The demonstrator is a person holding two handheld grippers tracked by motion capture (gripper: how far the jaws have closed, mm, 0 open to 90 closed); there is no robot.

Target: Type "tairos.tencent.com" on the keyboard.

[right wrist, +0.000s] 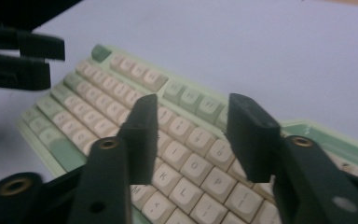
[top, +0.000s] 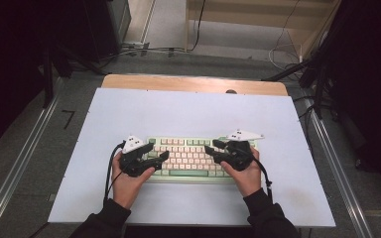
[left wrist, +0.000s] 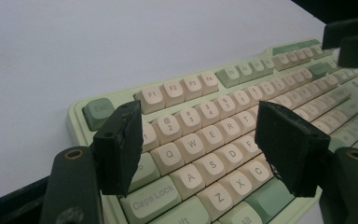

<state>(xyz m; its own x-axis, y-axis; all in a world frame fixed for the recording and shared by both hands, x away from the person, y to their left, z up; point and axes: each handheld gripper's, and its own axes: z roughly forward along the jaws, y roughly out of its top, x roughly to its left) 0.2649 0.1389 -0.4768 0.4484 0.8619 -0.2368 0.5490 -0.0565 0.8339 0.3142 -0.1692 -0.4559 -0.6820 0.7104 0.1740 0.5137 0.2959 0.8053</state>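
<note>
A pale green keyboard (top: 191,158) with cream keys lay on the near middle of the white worktop (top: 129,114), its long side running left to right, with a hand at each end. The left claw (top: 161,150) hovered over the keyboard's left end, pointing right toward the middle of the board. In the left gripper view the left claw (left wrist: 200,144) had its jaws spread wide with nothing between them, and the letter keys Q, W, A and Z showed in the gap beneath. The right claw (top: 210,149) hung over the keyboard's right end, pointing left, so that the two tips faced each other and stood apart over the middle keys. In the right gripper view the right claw (right wrist: 191,135) stood partly open and gripped nothing, with the K, L, O and P keys visible below the gap. Whether either claw's pads touched the keycaps could not be told. Both hands (top: 129,183) came in from the near edge in dark sleeves.
</note>
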